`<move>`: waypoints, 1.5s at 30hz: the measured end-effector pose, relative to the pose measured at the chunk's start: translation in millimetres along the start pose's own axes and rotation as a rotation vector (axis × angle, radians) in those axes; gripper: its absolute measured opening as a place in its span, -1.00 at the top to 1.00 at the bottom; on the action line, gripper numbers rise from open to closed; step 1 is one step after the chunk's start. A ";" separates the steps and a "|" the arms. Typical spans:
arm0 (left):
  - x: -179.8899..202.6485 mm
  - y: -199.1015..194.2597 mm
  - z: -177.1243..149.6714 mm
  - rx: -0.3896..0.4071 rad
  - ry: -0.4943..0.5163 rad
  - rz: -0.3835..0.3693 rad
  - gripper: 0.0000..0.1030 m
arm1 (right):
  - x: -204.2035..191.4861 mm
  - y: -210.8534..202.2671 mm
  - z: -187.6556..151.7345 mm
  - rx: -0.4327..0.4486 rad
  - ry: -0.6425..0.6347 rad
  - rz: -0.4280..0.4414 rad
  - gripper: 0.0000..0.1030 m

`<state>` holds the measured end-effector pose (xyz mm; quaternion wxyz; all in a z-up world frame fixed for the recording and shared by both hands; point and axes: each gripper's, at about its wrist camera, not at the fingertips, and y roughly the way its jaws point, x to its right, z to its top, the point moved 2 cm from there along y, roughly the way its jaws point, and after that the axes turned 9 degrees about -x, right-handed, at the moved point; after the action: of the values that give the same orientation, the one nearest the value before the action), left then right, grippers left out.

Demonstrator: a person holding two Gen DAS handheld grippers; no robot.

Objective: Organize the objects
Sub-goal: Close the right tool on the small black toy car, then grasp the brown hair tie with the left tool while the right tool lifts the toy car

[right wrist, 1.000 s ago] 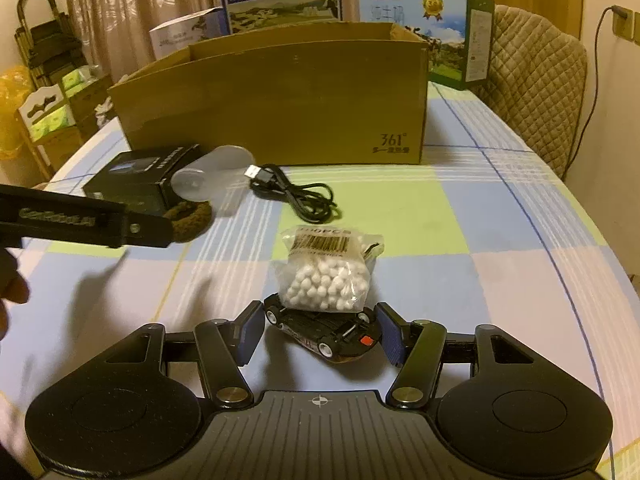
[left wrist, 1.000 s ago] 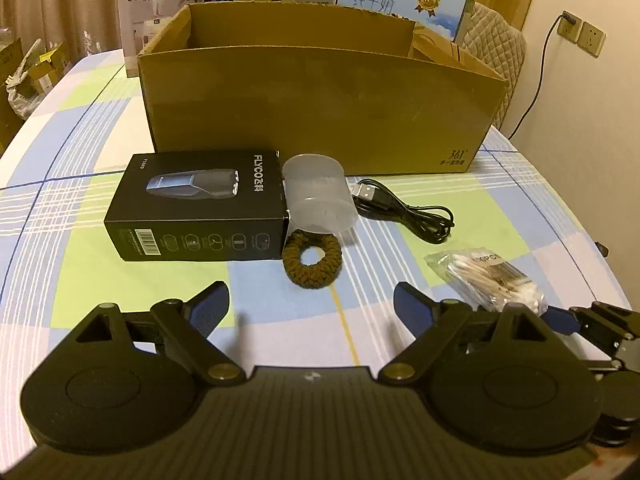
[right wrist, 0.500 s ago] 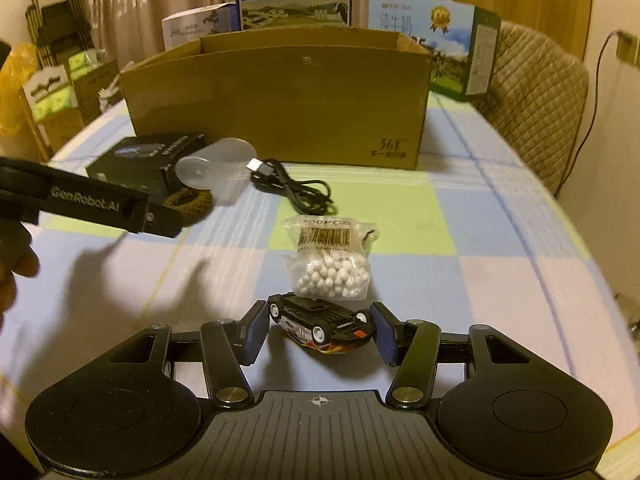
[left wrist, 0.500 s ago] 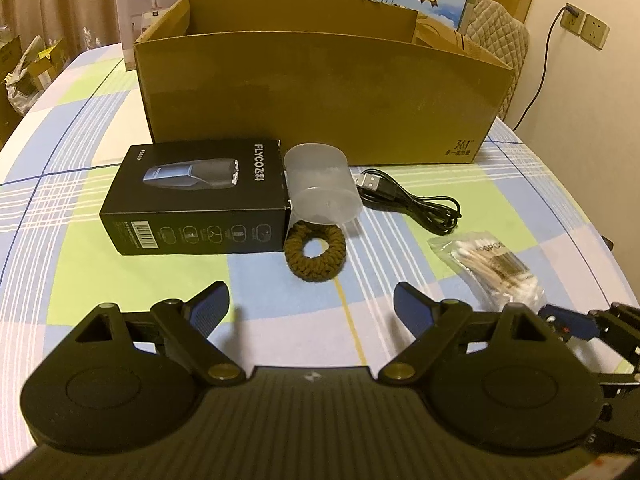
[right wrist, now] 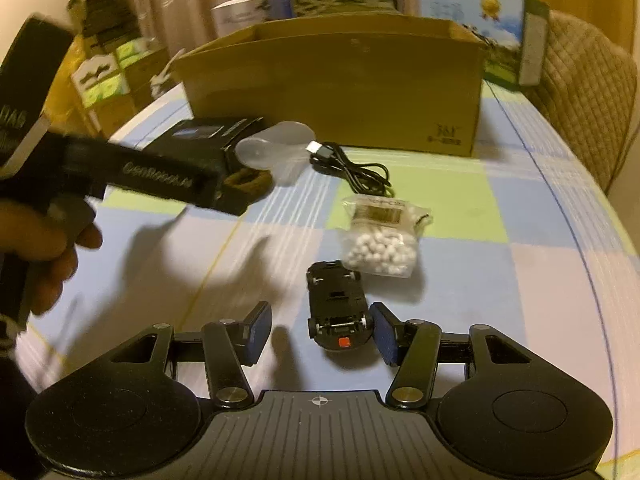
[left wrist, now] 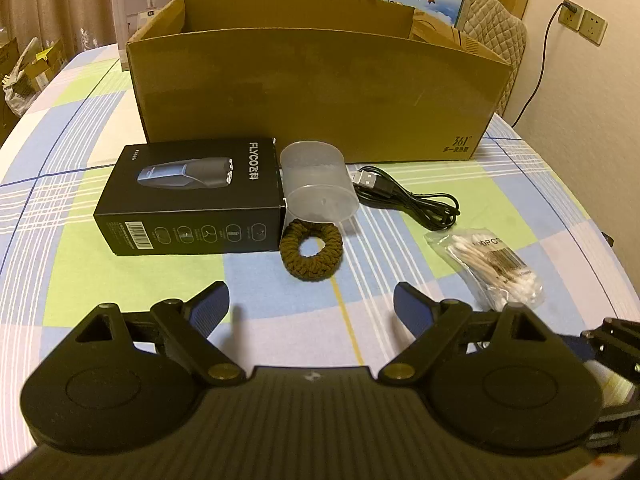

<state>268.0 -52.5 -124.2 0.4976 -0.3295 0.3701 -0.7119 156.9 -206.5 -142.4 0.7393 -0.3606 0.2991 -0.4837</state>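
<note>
toy car (right wrist: 336, 306) | between right gripper (right wrist: 320, 334) fingers | touching right pad only

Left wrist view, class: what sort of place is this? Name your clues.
Probably a home dining room: a checked tablecloth, a quilted chair and a wall socket, with curtains behind.

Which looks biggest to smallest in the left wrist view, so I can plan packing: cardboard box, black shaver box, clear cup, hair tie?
1. cardboard box
2. black shaver box
3. clear cup and hair tie: look alike in size; the tie lies nearer the camera, so unranked.
</note>
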 end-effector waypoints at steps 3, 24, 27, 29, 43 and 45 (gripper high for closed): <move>-0.7 0.2 0.1 0.002 -0.001 0.003 -0.68 | 0.9 0.9 2.5 0.019 0.007 -0.015 -0.01; -1.9 2.8 1.4 0.008 0.011 0.009 -0.68 | 11.2 1.0 13.3 0.055 0.055 -0.100 0.42; -0.8 3.9 2.5 0.011 0.015 0.012 -0.67 | 18.0 -1.3 16.5 0.076 0.086 -0.115 0.42; 0.3 4.9 4.0 0.019 0.021 0.010 -0.65 | 19.8 -4.8 18.6 0.097 0.091 -0.120 0.42; 11.2 28.9 13.9 0.032 0.076 0.023 -0.03 | 25.5 0.4 23.8 0.073 0.140 -0.092 0.42; 10.6 35.2 15.4 0.027 0.051 0.012 -0.03 | 25.1 -0.2 23.2 0.073 0.140 -0.092 0.42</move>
<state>294.1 -73.8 -145.3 0.4966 -0.3024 0.3751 -0.7220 184.0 -224.3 -131.6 0.7063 -0.3122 0.3154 -0.5516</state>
